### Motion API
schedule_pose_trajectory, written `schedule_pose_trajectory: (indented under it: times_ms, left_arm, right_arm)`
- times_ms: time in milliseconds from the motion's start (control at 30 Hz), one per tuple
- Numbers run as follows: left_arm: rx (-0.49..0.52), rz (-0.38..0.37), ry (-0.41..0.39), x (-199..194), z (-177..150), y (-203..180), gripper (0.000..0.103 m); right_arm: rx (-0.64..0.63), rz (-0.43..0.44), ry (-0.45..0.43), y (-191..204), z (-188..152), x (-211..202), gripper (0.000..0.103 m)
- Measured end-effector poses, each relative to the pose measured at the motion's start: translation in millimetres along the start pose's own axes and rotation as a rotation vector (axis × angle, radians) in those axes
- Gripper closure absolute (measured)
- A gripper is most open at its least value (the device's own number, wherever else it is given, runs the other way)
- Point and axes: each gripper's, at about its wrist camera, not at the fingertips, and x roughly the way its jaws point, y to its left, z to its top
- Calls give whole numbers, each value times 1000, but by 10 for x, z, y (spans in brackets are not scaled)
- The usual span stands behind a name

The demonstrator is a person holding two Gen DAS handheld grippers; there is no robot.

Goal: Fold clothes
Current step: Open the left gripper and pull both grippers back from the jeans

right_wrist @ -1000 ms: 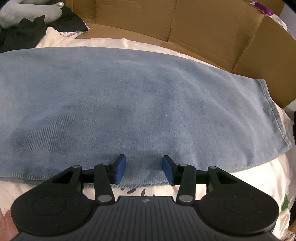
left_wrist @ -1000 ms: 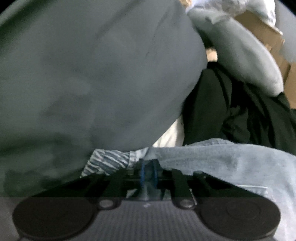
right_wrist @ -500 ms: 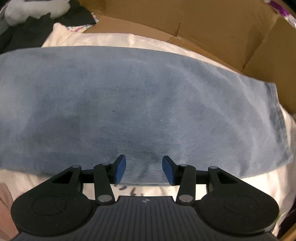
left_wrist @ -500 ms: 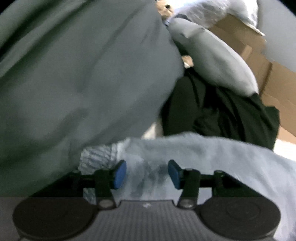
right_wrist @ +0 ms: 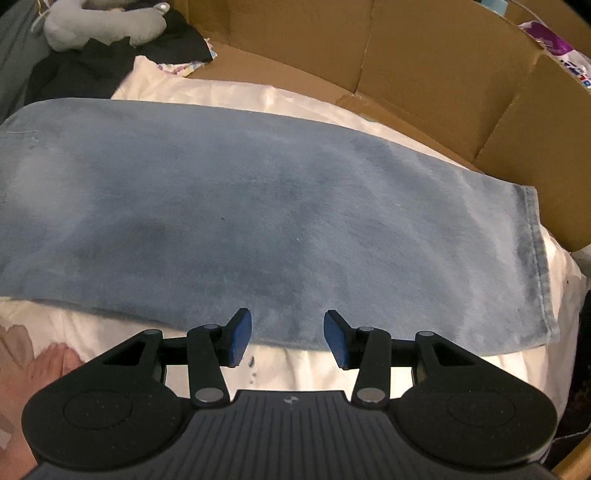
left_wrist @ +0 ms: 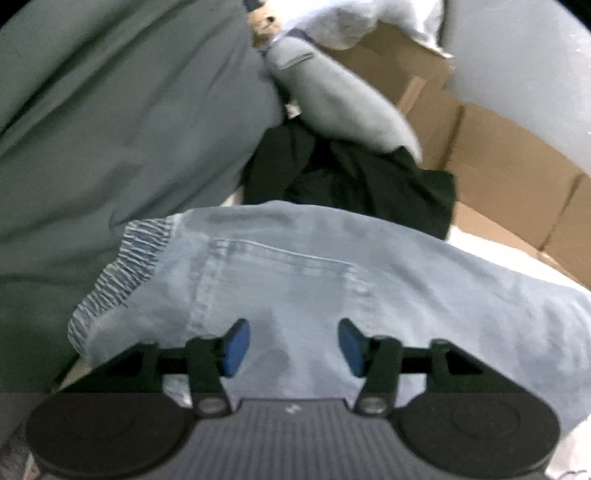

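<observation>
We are holding the left gripper [left_wrist: 293,345] over the waist end of the light blue jeans [left_wrist: 332,288], its blue-padded fingers [left_wrist: 236,345] standing apart with nothing between them; a stitched back pocket [left_wrist: 280,269] is showing just ahead of the tips and the gathered elastic waistband [left_wrist: 122,273] is lying off to the left. Beyond the waist a black garment [left_wrist: 354,184] is lying bunched, with a grey stuffed toy [left_wrist: 332,99] resting on top of it, a large grey-green fabric [left_wrist: 122,129] filling the left side, and cardboard box walls [left_wrist: 498,162] rising behind. We are holding the right gripper [right_wrist: 288,339] at the near edge of the jeans [right_wrist: 277,221], its fingers [right_wrist: 240,338] likewise spread wide and gripping nothing, the tips hovering over the denim's edge. The jeans are lying flat and folded lengthwise across a cream sheet [right_wrist: 314,365], the hemmed leg end [right_wrist: 535,258] reaching to the right. Cardboard box walls [right_wrist: 424,62] are standing behind the sheet, and the toy [right_wrist: 107,22] and black garment [right_wrist: 110,66] are sitting at the far left
</observation>
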Motion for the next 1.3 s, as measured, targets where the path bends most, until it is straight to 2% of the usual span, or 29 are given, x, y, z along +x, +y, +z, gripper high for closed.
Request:
schedule_pose_trajectory:
  times_ms: [200,333,467,533,633,733,933,1033,1200,1300]
  left_arm:
    - [12,-58,79,2,-128,-288,40]
    - [8,-35,97,-60,-209,-426,37]
    - [-14,-21,118,-146,-287,-521,37]
    - [-33,-15,108,-149,-351,-563,31]
    - [-32,-11,125,-82,-485,-658,31]
    - [-13,-7,151,-4,-601,-759,31]
    - [-19,18,189,78,-738,-840,31]
    - [34,39,198,70,-801,-914,31]
    - [-8,53,227,1,-908,-878,31]
    - [-35,53,237,-28,-977,-860,31]
  right_arm:
    - [67,2,-32,-294,-137,-212,53]
    - [153,-4,-58,-547,-273,-274,53]
    - [257,7,-142,-782,-451,-299,52]
    - [321,31,-184,-900,-541,-267,52]
    - [407,74,-234,-1073,-705,-195,52]
    - [443,67,-224,-1177,-853,-56,52]
    - [604,99,-209,-1425,-1090,133,52]
    - [638,112,-209,-1511,-1158,182,52]
    - [696,135,-222,-1630,-1244,209,52]
    - [796,160,-230,-1754,-1280,232,52]
